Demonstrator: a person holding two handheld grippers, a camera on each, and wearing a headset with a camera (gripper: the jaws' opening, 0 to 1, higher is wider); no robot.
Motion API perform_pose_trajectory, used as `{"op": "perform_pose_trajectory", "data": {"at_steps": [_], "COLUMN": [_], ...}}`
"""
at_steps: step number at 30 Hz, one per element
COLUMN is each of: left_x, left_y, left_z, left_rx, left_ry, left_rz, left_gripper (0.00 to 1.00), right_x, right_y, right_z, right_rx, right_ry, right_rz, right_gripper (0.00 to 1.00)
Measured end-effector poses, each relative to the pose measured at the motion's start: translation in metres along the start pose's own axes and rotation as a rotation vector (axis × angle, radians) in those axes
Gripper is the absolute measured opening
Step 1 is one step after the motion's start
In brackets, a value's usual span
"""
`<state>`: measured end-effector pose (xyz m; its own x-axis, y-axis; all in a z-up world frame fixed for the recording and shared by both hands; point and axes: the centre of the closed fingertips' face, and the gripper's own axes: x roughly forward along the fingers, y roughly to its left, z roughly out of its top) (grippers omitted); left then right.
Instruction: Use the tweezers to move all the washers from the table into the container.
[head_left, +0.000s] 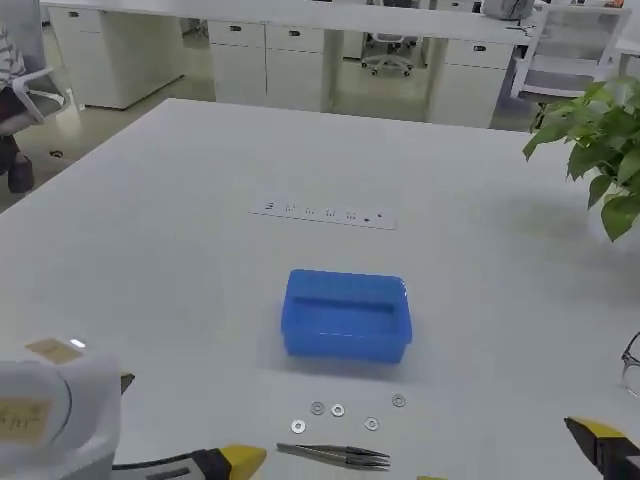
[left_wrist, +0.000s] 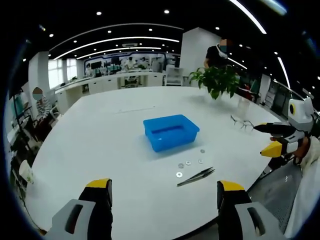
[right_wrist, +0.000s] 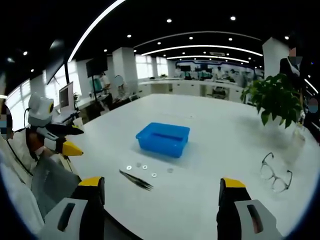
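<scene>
Fingers of left gripper (left_wrist: 164, 186): spread wide, nothing between them, held low at the near table edge and aimed at the work.
Fingers of right gripper (right_wrist: 162, 183): likewise wide apart and empty, off to the right, facing the same cluster.
Tweezers (head_left: 335, 455): lying flat on the table (head_left: 200, 200), untouched, nearest of all items to the person, just in front of the washers; placed where either gripper could reach them first.
Washers (head_left: 338, 410): five counted, loose in a shallow arc between tweezers and container, each apart from the next.
Container (head_left: 345, 342): blue open tub, just beyond the washers; appears empty, though its near wall hides part of the floor.
Glasses (right_wrist: 275, 175): far right, well clear of the work.
Plant (head_left: 600, 140): right rear corner, no bearing on the task.
Stage, as judged: nothing moved yet; picking up the tweezers comes first.
Handling note: thin flat tweezers on a smooth top may slide when pinched, so a grip across the middle of the legs seems wise.
</scene>
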<state>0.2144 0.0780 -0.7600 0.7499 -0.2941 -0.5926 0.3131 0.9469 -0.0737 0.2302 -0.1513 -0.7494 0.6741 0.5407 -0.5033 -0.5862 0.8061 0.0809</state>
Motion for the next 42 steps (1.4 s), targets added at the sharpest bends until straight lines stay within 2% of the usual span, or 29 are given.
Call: {"op": "perform_pose_trajectory", "data": {"at_steps": [6, 9, 11, 14, 16, 17, 18, 20, 25, 27, 30, 34, 38, 42], "left_x": [0.014, 0.026, 0.032, 0.040, 0.047, 0.049, 0.052, 0.061, 0.078, 0.085, 0.092, 0.100, 0.108, 0.113], "left_y": [-0.012, -0.015, -0.016, -0.019, -0.021, -0.027, -0.029, -0.030, -0.034, -0.036, -0.037, -0.039, -0.041, -0.042], "left_z": [0.002, -0.002, -0.008, -0.012, -0.012, -0.017, -0.020, -0.023, -0.036, -0.041, -0.051, -0.055, -0.062, -0.065], "left_rx": [0.084, 0.129, 0.184, 0.244, 0.257, 0.267, 0.272, 0.321, 0.387, 0.420, 0.468, 0.502, 0.540, 0.570], "left_ry": [0.055, 0.095, 0.142, 0.182, 0.180, 0.212, 0.233, 0.244, 0.307, 0.324, 0.371, 0.386, 0.418, 0.438], "left_rz": [-0.097, -0.138, -0.163, -0.190, -0.201, -0.256, -0.272, -0.287, -0.325, -0.343, -0.359, -0.370, -0.391, -0.401], "left_gripper": [0.73, 0.66, 0.62, 0.58, 0.57, 0.54, 0.49, 0.41, 0.28, 0.20, 0.18, 0.17, 0.10, 0.10], "right_x": [0.002, 0.002, 0.003, 0.003, 0.003, 0.003, 0.003, 0.004, 0.003, 0.003, 0.003, 0.004, 0.006, 0.007], "right_y": [0.000, 0.001, 0.000, -0.001, -0.002, -0.003, -0.003, -0.003, -0.004, -0.005, -0.007, -0.008, -0.008, -0.008], "right_z": [-0.002, -0.002, -0.003, -0.003, -0.003, -0.003, -0.003, -0.005, -0.006, -0.006, -0.008, -0.010, -0.012, -0.012], "right_rx": [-0.005, 0.003, 0.000, -0.003, 0.003, 0.006, 0.009, 0.016, 0.017, 0.022, 0.027, 0.031, 0.037, 0.034], "right_ry": [0.011, 0.011, 0.019, 0.019, 0.018, 0.019, 0.021, 0.028, 0.026, 0.028, 0.032, 0.038, 0.047, 0.053], "right_rz": [0.007, 0.016, 0.015, 0.011, 0.010, 0.009, 0.010, 0.013, 0.007, 0.005, 0.000, -0.004, 0.001, 0.000], "right_gripper": [0.93, 0.93, 0.92, 0.92, 0.92, 0.92, 0.92, 0.92, 0.92, 0.91, 0.91, 0.91, 0.91, 0.91]}}
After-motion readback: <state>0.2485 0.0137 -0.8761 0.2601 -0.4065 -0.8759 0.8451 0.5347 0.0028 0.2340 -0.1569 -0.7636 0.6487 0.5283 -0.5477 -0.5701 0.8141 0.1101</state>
